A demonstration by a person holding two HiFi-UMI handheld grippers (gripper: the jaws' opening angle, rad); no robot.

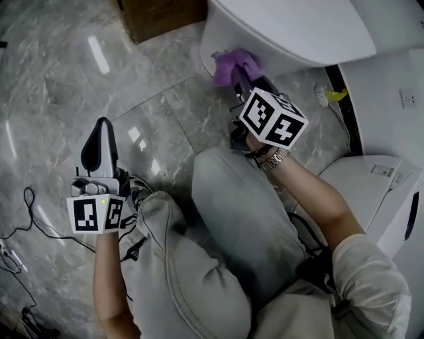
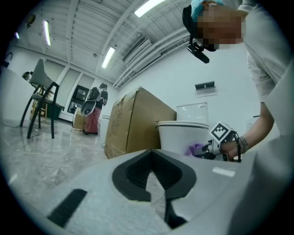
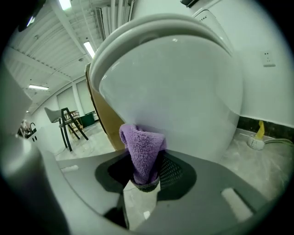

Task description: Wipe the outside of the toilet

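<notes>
The white toilet bowl (image 1: 265, 33) stands at the top of the head view and fills the right gripper view (image 3: 174, 92). A purple cloth (image 1: 235, 66) is pressed against the bowl's lower outside wall. My right gripper (image 1: 240, 89) is shut on that cloth (image 3: 142, 151), which sticks up from between the jaws (image 3: 146, 181) and touches the porcelain. My left gripper (image 1: 103, 126) hovers low over the marble floor, well left of the toilet, shut with nothing in it (image 2: 155, 183). Its camera sees the toilet (image 2: 181, 135) and cloth (image 2: 196, 149) from the side.
A brown cardboard box (image 1: 162, 16) stands just left of the toilet (image 2: 133, 124). A second white fixture (image 1: 371, 185) is at the right. Black cables (image 1: 33, 212) trail over the floor at left. The person's knees (image 1: 225, 192) are below the bowl. A chair (image 2: 41, 105) stands far off.
</notes>
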